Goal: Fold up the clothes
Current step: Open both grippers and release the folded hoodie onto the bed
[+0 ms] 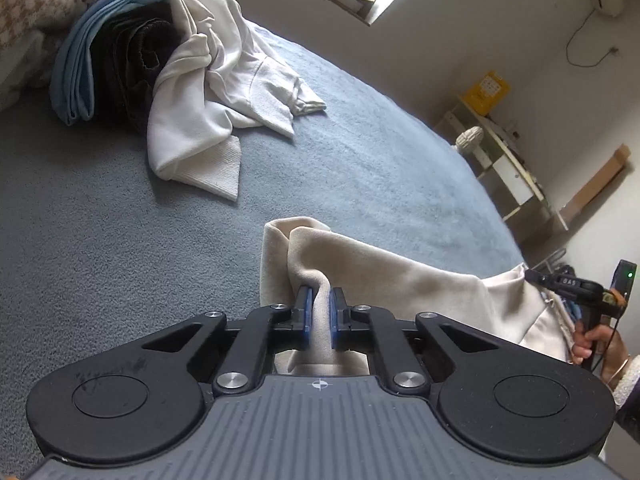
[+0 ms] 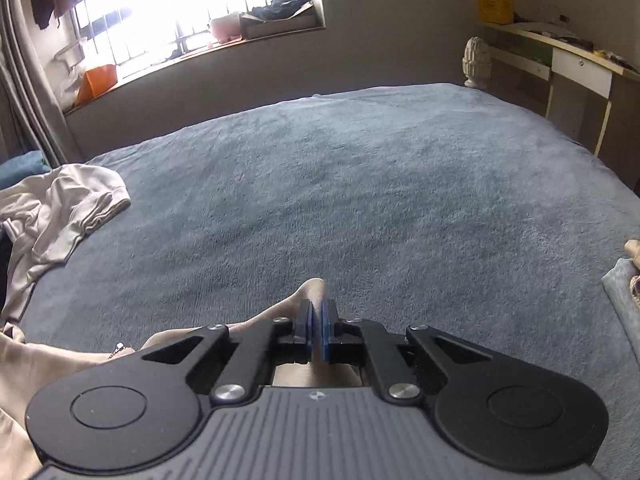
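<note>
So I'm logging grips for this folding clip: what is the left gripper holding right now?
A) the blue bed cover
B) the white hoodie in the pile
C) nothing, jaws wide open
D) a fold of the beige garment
D: in the left wrist view the left gripper has its blue pads closed on a pinched fold of the beige garment, while the white hoodie lies apart, farther up the bed.

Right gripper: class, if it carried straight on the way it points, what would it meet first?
Probably the grey-blue fleece bed cover. The right gripper, shut on the beige soft garment, angles down at bare cover; depth is uncertain.
</note>
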`<state>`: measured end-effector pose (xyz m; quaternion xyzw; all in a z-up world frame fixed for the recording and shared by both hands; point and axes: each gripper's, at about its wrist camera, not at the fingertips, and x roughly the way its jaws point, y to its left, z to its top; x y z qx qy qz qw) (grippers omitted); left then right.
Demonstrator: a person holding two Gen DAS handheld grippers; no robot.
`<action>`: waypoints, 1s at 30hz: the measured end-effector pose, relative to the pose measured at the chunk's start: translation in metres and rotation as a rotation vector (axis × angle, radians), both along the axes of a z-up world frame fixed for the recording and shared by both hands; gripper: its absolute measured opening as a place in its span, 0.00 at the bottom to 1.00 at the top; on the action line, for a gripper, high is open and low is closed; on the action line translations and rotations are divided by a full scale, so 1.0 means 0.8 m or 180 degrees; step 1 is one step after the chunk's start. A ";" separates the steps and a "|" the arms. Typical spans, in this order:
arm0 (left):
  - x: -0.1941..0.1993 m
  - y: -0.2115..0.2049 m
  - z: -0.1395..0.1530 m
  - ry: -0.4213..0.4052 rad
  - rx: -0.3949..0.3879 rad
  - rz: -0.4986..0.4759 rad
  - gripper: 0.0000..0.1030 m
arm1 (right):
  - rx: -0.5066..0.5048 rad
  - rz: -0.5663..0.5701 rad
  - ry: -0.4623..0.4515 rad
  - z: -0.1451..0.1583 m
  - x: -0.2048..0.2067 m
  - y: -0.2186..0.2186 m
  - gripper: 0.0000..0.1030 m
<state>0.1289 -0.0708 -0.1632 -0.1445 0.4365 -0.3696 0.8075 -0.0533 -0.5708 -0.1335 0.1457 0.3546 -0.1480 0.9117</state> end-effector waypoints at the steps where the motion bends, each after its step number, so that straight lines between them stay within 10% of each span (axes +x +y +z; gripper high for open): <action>1: -0.001 -0.002 -0.001 -0.0028 0.0015 0.0012 0.07 | 0.0031 -0.0090 0.0008 -0.006 0.004 -0.003 0.05; 8: -0.004 0.001 -0.004 -0.0050 -0.0038 0.0113 0.07 | 0.0271 -0.0587 -0.0386 -0.003 -0.013 -0.022 0.17; 12: -0.004 0.002 -0.006 -0.0042 -0.0079 0.0147 0.06 | 0.0082 0.0474 -0.0442 0.037 -0.030 0.044 0.16; 17: -0.008 0.005 -0.008 -0.0093 -0.0087 0.0186 0.07 | -0.0282 0.1358 0.0324 0.000 0.001 0.129 0.15; 25: -0.020 0.007 -0.001 -0.0268 0.0032 0.0180 0.11 | 0.0140 0.0434 0.0159 -0.063 0.056 0.112 0.14; 30: -0.036 0.024 0.026 -0.0458 0.0030 0.0235 0.14 | -0.0031 0.0193 -0.0219 -0.021 0.023 0.116 0.15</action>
